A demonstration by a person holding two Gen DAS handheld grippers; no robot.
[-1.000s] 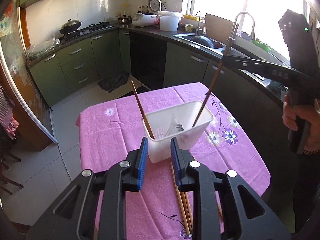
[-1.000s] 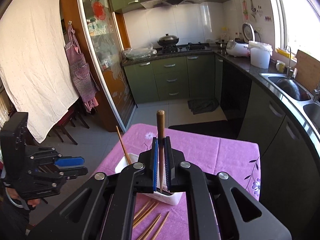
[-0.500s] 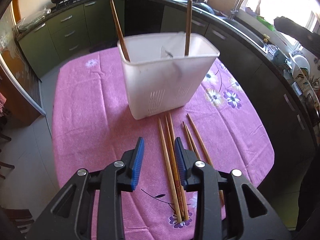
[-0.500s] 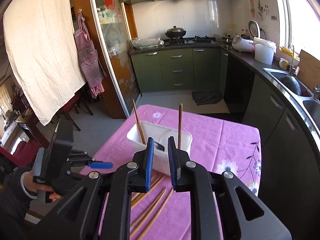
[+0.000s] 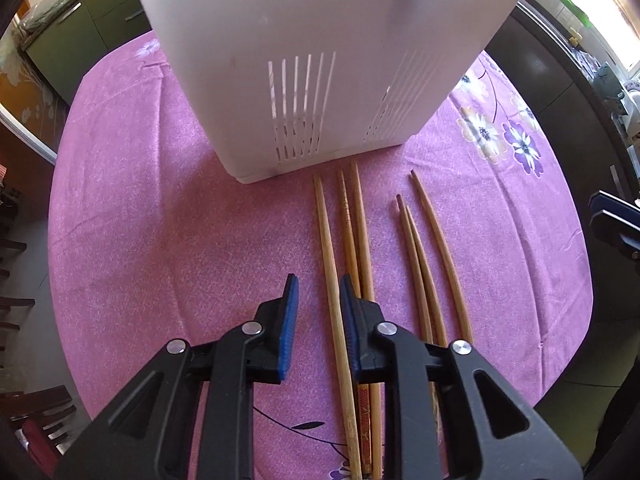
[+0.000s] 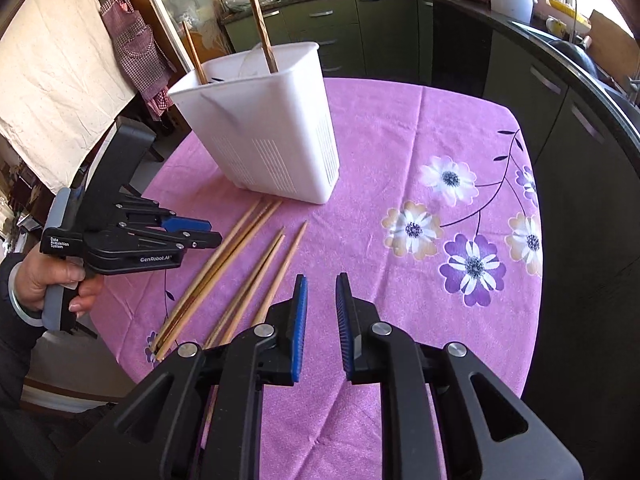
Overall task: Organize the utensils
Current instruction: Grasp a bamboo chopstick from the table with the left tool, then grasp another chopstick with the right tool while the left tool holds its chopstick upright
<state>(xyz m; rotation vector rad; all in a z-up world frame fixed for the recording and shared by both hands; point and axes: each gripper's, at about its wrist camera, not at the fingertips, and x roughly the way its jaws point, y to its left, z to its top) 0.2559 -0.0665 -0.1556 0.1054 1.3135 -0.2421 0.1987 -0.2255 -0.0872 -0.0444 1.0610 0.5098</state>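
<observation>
Left gripper (image 5: 316, 292) pointed steeply down at the table, blue pads (image 5: 289, 320) apart and closing, with the leftmost loose chopstick (image 5: 332, 280) lying in the gap; no pad seen pressing on it. Right-hand pad just beside, perhaps over, the next two chopsticks (image 5: 358, 236) of the same bundle. Right gripper (image 6: 320, 300) lower and nearer the table edge, pads (image 6: 299, 320) spread a little with nothing between them, only pink tablecloth (image 6: 392, 128) visible through the gap. Six loose chopsticks in all on the cloth, in two groups of three: one tight bundle (image 6: 216, 264) nearer the left gripper, tips almost touching the base of the white utensil holder (image 6: 264, 136); a second, looser group (image 6: 264, 272) beside it, fanned slightly, running under the left finger of the right gripper in the right wrist view. Holder upright near the far side of the table, slotted near its base, with two chopsticks (image 6: 262, 28) standing in it, both leaning, one at each end. Left gripper also seen from the right wrist view (image 6: 188, 232), held in a hand (image 6: 52, 284) with a dark sleeve and a bracelet at the wrist. Beyond the table: green kitchen cabinets (image 6: 360, 16), dark countertop with a sink (image 6: 576, 56), and a checked apron (image 6: 132, 40) hanging at a glass door.
</observation>
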